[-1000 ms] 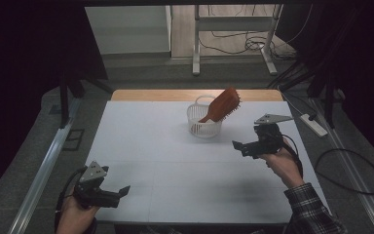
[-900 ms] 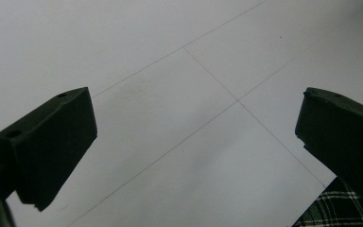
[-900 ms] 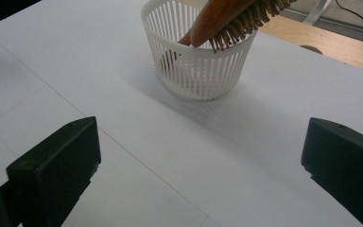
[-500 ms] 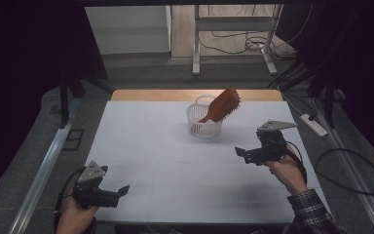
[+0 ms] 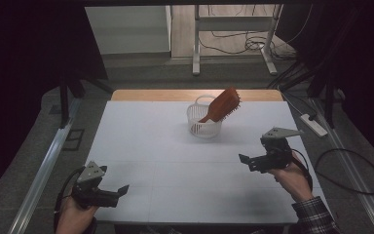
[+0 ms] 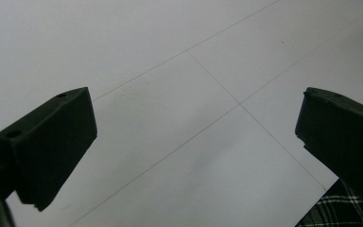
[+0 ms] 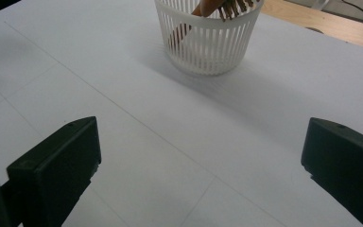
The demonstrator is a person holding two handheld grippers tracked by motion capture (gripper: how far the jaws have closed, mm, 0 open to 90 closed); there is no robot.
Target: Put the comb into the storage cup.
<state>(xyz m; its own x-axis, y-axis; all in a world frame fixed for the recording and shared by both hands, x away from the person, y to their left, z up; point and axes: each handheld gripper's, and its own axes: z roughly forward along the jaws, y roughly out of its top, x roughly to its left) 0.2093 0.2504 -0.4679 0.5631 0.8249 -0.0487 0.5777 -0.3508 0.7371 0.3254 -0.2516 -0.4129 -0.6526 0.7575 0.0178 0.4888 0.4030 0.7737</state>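
Presently the table point(image 5: 175, 195) takes up the middle and lower part of the high view, a white sheet with faint seam lines over a wooden top whose far edge shows as a strip at upper centre; beyond it lie floor, cables and a metal frame. The basket point(image 5: 204, 121), white and slatted, stands upright at upper centre of that view, well apart from both grippers; in the right gripper view it sits at top centre point(image 7: 208, 35). The brush point(image 5: 222, 105), reddish-brown, leans in the basket with its handle down inside and its bristled head tilted out over the rim toward the upper right; its lower part shows through the slats point(image 7: 203, 12). The right gripper point(image 5: 254, 163) is held at right of centre, above the sheet, jaws standing wide apart with nothing between them and pointing toward the left of the frame. The left gripper point(image 5: 114, 195) rests low at lower left, jaws likewise spread and empty; the left gripper view shows bare sheet and a patch of plaid sleeve point(image 6: 345, 213) at lower right.

Judgement: the brush appears placed, so the work seems at or near its close, both tools being clear of the basket. If a further move is wanted, it calls for a long reach to the brush head, jaws kept spread until they straddle it, without tipping the light basket.
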